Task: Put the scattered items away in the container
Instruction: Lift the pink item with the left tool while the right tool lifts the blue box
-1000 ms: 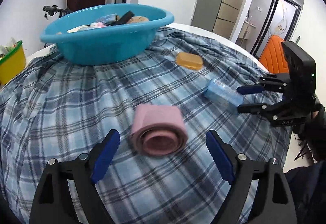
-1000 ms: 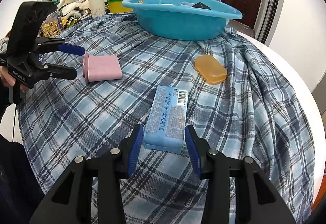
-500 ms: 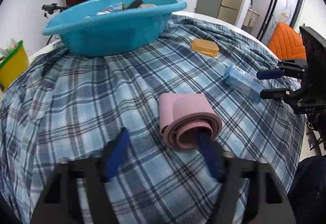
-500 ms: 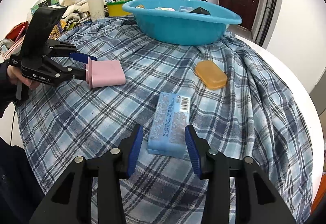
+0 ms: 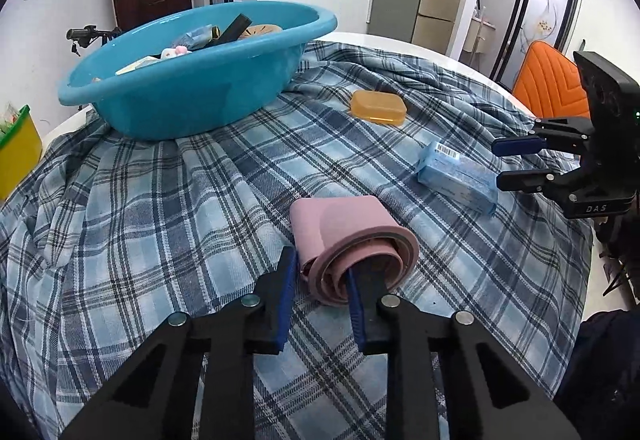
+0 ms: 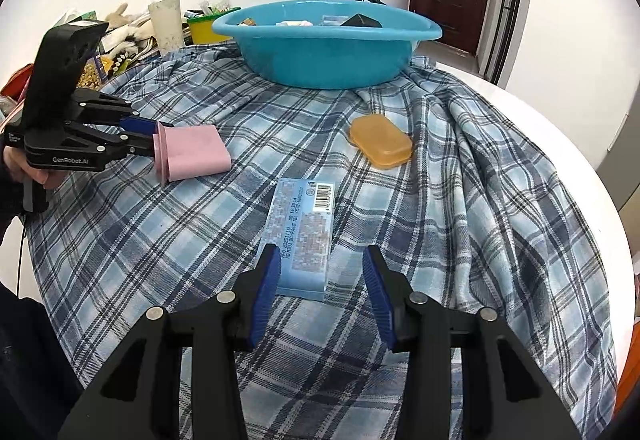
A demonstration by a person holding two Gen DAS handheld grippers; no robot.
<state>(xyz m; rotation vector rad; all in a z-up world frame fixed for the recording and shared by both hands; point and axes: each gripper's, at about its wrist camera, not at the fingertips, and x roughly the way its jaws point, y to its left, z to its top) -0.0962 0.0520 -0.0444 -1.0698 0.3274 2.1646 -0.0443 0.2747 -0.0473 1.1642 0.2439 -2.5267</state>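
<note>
A: Grip check. Left gripper [image 5: 320, 280] is clamped on the pink roll [image 5: 356, 240]: one finger outside the coil, the other pushed into the hollow centre, so it pinches the wall of the roll, not the whole width. That explains the narrow jaw gap.

B: Roll off the cloth yet?

A: No, it rests on the plaid cloth [image 5: 160, 200], near the edge closest to the person. The right wrist view confirms it: pads at the roll's open end, roll lying flat.

B: Right side?

A: Right gripper [image 6: 320, 280] is unclenched. Jaws straddle the near end of the blue packet [image 6: 304, 228] with a gap visible on both sides, most on the right. Nothing held. Packet lies flat, barcode up, long axis in line with the fingers, so a squeeze across its short side should work.

B: Rest of the job?

A: Orange soap box [image 6: 380, 140] sits loose between the packet and the blue basin [image 6: 320, 56]. Basin stands at the far side of the table and already holds several items. My read: three items left, lift not started.

B: Risk?

A: Wall pinch may let the roll uncoil when raised.
</note>
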